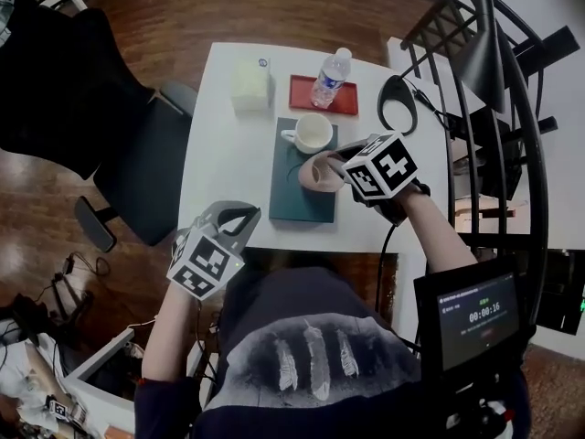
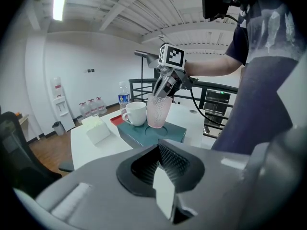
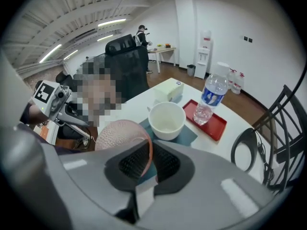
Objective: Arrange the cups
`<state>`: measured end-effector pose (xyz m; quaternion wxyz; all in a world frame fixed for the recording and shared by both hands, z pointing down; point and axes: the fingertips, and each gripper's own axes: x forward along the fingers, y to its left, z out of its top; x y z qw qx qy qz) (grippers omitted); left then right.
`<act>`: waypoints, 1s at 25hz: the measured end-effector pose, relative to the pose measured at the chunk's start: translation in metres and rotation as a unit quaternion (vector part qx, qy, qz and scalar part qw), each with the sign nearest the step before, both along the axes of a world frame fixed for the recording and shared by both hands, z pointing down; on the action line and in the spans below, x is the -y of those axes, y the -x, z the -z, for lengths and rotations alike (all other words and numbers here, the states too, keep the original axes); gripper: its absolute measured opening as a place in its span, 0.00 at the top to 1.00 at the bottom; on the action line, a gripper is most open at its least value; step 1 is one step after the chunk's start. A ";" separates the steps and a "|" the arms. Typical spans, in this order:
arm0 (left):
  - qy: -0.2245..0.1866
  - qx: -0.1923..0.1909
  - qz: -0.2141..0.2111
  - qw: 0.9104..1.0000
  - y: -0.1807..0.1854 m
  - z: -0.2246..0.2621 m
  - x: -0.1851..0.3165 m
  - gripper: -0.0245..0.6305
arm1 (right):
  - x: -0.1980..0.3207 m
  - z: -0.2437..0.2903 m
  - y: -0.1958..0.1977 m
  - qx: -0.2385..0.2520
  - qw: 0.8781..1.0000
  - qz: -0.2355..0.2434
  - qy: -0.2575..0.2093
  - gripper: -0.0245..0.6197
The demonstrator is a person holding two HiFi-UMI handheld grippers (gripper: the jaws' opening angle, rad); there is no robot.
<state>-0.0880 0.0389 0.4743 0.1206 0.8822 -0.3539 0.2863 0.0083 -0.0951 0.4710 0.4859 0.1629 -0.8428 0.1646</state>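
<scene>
White counter (image 1: 228, 154), teal tray (image 1: 297, 204) mid-counter. Left gripper (image 1: 236, 214) at tray's 7 o'clock, jaws clenched on nothing. Right gripper (image 1: 336, 165) jaws grasping the pink cup (image 1: 318, 174) by its rim, tilted over the tray, 6 o'clock of white mug (image 1: 313, 133).

My head view looks steeply down on the white rectangular table (image 1: 228, 154) from over its near edge. The left gripper view sits low off that edge, facing across the table. The right gripper view hangs close above the dark teal rectangular tray (image 1: 292, 204). All three share the white ceramic mug (image 1: 313, 133) and the pink dimpled translucent cup (image 1: 316, 174).
</scene>
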 end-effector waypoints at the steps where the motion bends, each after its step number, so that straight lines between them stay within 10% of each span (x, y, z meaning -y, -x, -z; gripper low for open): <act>1: -0.001 0.001 -0.001 1.000 0.002 0.000 0.001 0.94 | -0.001 -0.002 0.003 -0.003 1.000 -0.001 0.002 0.93; 25: -0.002 -0.002 -0.012 1.000 -0.001 0.007 0.009 0.94 | -0.007 -0.019 0.012 -0.026 0.999 0.021 -0.010 0.82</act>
